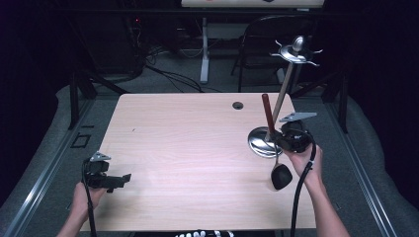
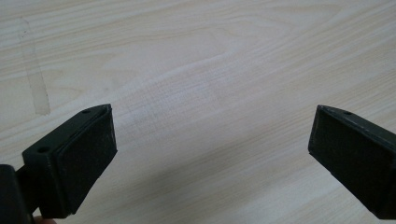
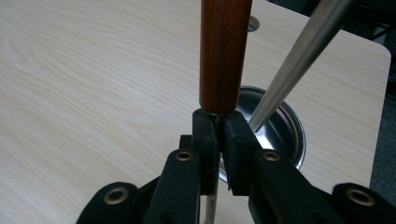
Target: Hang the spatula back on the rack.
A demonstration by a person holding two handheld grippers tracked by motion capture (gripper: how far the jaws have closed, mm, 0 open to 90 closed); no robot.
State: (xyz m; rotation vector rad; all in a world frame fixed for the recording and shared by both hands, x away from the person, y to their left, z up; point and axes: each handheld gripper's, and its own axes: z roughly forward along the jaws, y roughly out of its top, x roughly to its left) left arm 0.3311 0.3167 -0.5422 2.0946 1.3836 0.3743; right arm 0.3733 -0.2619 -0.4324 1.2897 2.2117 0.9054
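A dark room: grey floor (image 1: 163, 81), folding chair (image 1: 257, 44) behind a pale wooden table (image 1: 188, 143).

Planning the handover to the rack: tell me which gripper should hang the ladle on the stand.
Right. The right gripper is shut on the ladle beside the metal stand. The left gripper sits open at the table's far side, holding nothing.

A black-headed ladle (image 1: 275, 148) with red-brown handle stands upright beside the steel stand (image 1: 281, 98).

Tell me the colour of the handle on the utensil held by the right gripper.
Reddish-brown wood on the handle, clearest in the right gripper view.
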